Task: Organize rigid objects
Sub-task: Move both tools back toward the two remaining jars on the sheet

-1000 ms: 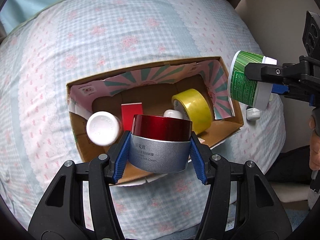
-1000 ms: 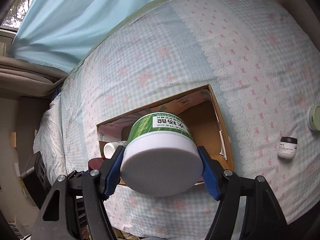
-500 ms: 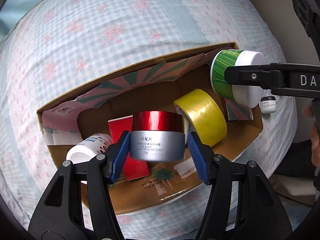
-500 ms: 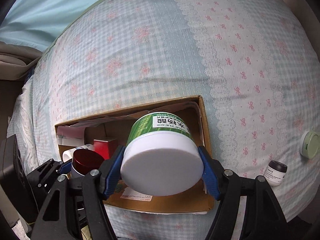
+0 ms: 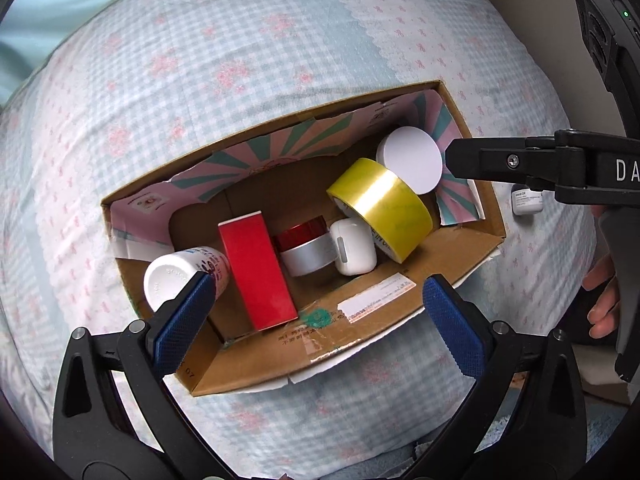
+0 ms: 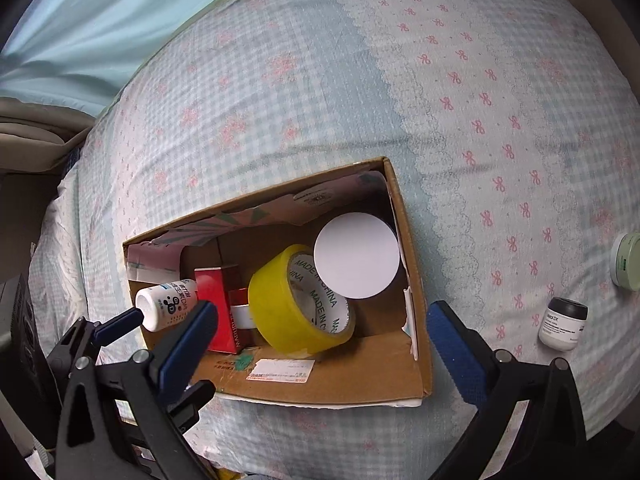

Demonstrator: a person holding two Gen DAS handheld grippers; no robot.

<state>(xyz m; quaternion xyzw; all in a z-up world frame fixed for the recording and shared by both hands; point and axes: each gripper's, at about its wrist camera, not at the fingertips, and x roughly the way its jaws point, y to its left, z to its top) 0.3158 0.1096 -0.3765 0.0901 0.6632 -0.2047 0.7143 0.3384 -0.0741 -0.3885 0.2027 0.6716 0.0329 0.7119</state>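
Note:
My left gripper (image 5: 314, 296) hangs above the cardboard box's (image 5: 400, 320) near wall, jaws opening, nothing between them. The red-lidded silver jar (image 5: 306, 248) lies inside between a red carton (image 5: 256, 268) and a white earbud case (image 5: 354, 248). My right gripper (image 6: 322, 312) is over the same box (image 6: 340, 380), jaws opening and empty. Below it the white-lidded jar (image 6: 356, 256) stands in the right end, lid up, against the yellow tape roll (image 6: 288, 300). A white bottle (image 6: 164, 304) leans at the left end.
The box sits on a checked bedspread (image 6: 280, 100). Right of the box lie a small dark-lidded white jar (image 6: 564, 324) and a pale green jar (image 6: 628, 260). A hand (image 5: 604, 300) holds the right gripper's handle. A blue curtain (image 6: 80, 20) hangs at the back left.
Both grippers sank toward the box and spread their jaws. The red-lidded jar left the left gripper and the white-lidded green jar left the right one; both now rest inside the box.

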